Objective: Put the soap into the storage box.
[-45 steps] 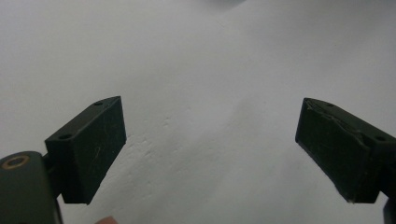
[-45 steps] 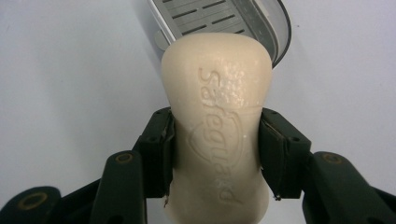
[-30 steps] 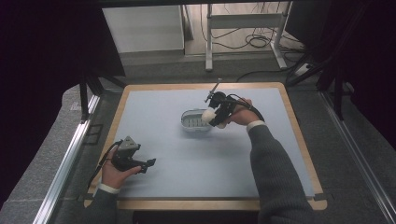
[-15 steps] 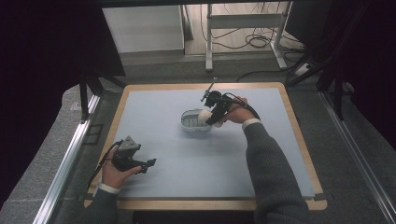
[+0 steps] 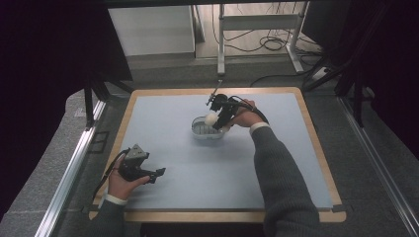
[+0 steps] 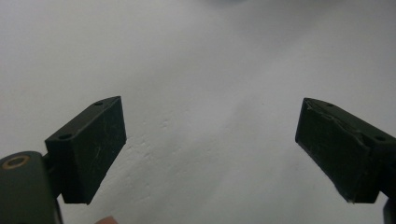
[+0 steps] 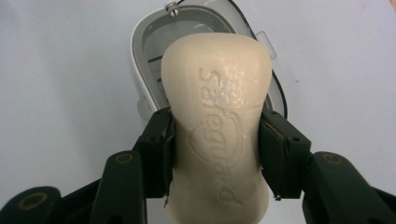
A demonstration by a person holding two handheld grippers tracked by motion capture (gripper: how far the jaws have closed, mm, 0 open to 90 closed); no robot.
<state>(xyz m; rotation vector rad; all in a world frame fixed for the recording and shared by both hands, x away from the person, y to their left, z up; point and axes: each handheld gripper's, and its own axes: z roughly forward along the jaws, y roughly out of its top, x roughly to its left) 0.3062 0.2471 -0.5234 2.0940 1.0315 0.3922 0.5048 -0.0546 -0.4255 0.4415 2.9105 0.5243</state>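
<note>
My right gripper (image 7: 215,140) has its fingers (image 7: 159,149) clamped on the two long sides of a bar of soap (image 7: 217,126), pads pressed flat against its narrowed waist. In the right gripper view the soap is a pale cream, waxy bar, rounded at the end that points away from me, pinched in slightly at the middle, with the word "Safeguard" and a shield outline raised in relief along its upper face; the surface looks smooth with a faint pebbled texture near the top. It is held off the table, and its far end hangs over a white soap dish (image 7: 149,60) that lies beneath and beyond it, an oval tray with a raised rim and ribs inside, plus a small clear tab sticking out at one side. From the high view I see the same right gripper (image 5: 216,120) with the soap (image 5: 211,118) showing as a small pale lump at the near right edge of the dish (image 5: 200,129), which sits a little beyond the middle of the light blue table (image 5: 197,168), and my right hand (image 5: 243,116) and grey sleeve reach in from the right. My left gripper (image 6: 210,144) has its fingers (image 6: 93,144) wide apart with nothing between them, just the bare pale surface below; in the high view it (image 5: 155,174) rests low near the table's front left corner, well apart from the dish, held in my left hand (image 5: 123,182).
</note>
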